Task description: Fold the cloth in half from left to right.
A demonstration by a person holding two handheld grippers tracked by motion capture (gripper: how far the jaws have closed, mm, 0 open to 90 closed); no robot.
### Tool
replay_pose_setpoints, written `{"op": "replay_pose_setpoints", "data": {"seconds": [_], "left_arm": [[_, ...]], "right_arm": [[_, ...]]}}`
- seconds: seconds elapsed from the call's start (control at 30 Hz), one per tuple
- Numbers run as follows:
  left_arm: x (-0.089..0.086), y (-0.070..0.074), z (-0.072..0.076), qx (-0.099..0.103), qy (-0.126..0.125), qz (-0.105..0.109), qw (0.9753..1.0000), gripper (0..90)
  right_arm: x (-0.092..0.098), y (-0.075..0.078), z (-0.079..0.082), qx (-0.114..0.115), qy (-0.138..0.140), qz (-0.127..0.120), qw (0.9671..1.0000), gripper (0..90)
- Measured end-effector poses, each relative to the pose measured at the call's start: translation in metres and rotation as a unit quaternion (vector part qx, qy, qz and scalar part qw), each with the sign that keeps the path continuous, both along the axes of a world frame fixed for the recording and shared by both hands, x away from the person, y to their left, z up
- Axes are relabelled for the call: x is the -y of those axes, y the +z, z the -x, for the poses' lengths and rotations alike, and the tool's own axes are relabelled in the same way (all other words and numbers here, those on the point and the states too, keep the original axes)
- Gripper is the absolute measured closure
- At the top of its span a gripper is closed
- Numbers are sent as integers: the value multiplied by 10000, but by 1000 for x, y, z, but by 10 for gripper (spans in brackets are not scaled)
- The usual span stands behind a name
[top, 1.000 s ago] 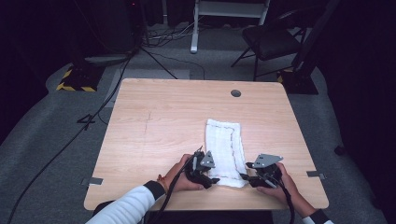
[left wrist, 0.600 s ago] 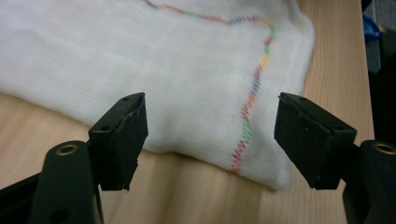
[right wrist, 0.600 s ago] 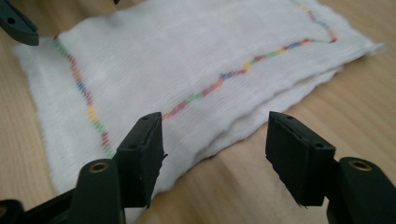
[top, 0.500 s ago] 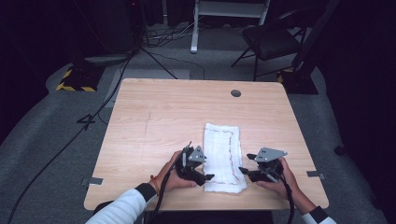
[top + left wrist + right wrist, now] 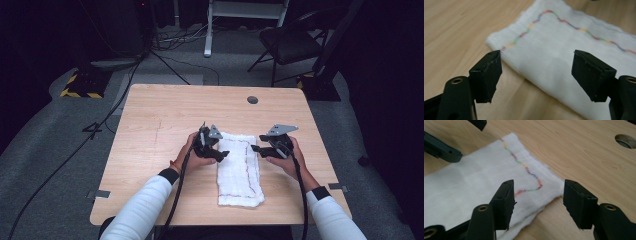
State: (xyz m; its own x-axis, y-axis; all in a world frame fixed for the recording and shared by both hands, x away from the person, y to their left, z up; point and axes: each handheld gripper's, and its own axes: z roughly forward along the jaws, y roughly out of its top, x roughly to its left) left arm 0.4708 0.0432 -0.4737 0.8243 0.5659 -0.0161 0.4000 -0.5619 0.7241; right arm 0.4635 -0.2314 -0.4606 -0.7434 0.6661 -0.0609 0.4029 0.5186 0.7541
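A white folded cloth with a multicoloured stitched line lies flat along the near middle of the wooden table. My left gripper is open at the cloth's left edge near its far end; its jaws straddle a cloth corner with nothing between them. At the cloth's right edge, my right gripper hovers open over the far right corner of the cloth. The other gripper's black jaw crosses the upper left of the right gripper view.
A round cable hole is set in the table's far right, seen also as the hole in the right gripper view. Beyond the table are a black chair, a white stand and floor cables.
Both grippers have moved away from me along the cloth's sides, from its near end toward its far end. The cloth now lies longer toward the table's near edge.
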Motion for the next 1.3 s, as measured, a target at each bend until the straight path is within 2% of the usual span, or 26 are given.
{"op": "replay_pose_setpoints", "data": {"seconds": [0.1,0.13,0.17,0.23,0.27,0.33,0.47,0.57,0.67,0.73,0.77,0.87,0.9,0.93,0.97,1.0,1.1,1.2,1.3], "left_arm": [[3,-6,-17,-118,129,1,9998,247],[3,-6,-17,-118,129,1,9998,247],[7,-11,-27,-129,242,-85,9996,249],[9,-14,-33,-179,292,-81,9994,261],[10,-16,-35,-156,307,-188,9992,267],[13,-19,-37,-137,316,-213,9992,266],[14,-20,-41,-240,286,-238,9990,268],[13,-23,-43,-381,284,-137,9988,278],[12,-23,-44,-367,255,-103,9989,287],[13,-23,-44,-381,176,-130,9990,296],[13,-23,-44,-381,176,-130,9990,327],[13,-21,-45,-421,25,-129,9990,387],[13,-21,-45,-421,25,-129,9990,433],[14,-20,-46,-459,-47,-105,9989,469],[14,-20,-46,-459,-47,-105,9989,492],[13,-20,-46,-466,-95,-94,9988,531],[12,-19,-49,-588,-274,-31,9979,633],[14,-18,-51,-623,-461,-65,9970,723],[15,-17,-54,-611,-481,-105,9969,757]], "right_arm": [[-6,-7,-15,-120,-93,55,9999,426],[-6,-7,-15,-120,-93,55,9999,426],[-10,-12,-24,-253,-100,64,9996,422],[-15,-18,-29,-273,-131,192,9994,423],[-16,-20,-31,-289,-140,213,9993,422],[-18,-25,-36,-366,-180,228,9989,420],[-18,-29,-41,-477,-216,192,9984,411],[-19,-30,-41,-539,-181,191,9982,443],[-19,-29,-42,-600,-166,182,9979,462],[-20,-29,-42,-614,-109,182,9979,516],[-20,-29,-42,-614,-109,182,9979,516],[-21,-28,-42,-649,-13,195,9977,612],[-21,-28,-42,-649,-13,195,9977,612],[-22,-28,-42,-657,25,187,9977,667],[-22,-28,-42,-657,25,187,9977,667],[-23,-28,-42,-643,40,187,9977,703],[-24,-28,-42,-619,97,195,9978,769],[-26,-27,-43,-564,144,250,9980,800],[-28,-27,-44,-484,143,296,9983,812]]}}
